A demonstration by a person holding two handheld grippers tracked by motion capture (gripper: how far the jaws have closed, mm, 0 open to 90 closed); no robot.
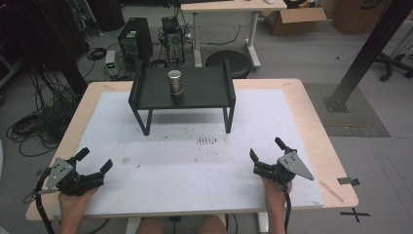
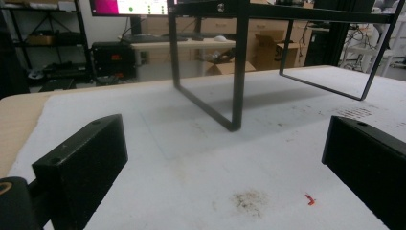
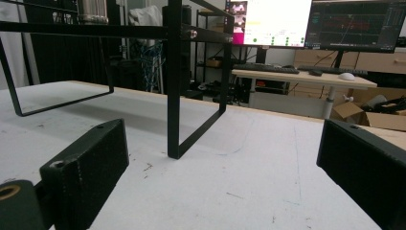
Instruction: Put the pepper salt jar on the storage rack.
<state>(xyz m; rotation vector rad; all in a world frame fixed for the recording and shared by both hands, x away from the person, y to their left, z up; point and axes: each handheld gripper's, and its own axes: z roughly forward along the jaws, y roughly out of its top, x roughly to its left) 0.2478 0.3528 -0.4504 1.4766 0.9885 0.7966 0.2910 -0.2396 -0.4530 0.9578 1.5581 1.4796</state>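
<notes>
A metal cylinder [image 1: 175, 82] stands upright on top of a black raised shelf [image 1: 195, 92] at the far middle of the white mat [image 1: 195, 165]. Its base [image 3: 92, 11] shows at the top left of the right gripper view, above the shelf frame [image 3: 173, 81]. My left gripper [image 1: 94, 160] rests at the near left of the mat, open, nothing between its jaws. Held at the near right, my right gripper [image 1: 266, 149] is open and empty too. The shelf's near leg [image 2: 238, 67] stands ahead in the left gripper view. Both grippers are well short of the shelf.
The mat covers a wooden table [image 1: 316, 141] with its edges bare. Dark smudges [image 1: 206, 141] mark the mat in front of the shelf. Beyond the table stand a computer tower [image 1: 135, 38], a black round stool [image 1: 229, 62], a desk [image 1: 234, 7] and cardboard boxes [image 1: 292, 19].
</notes>
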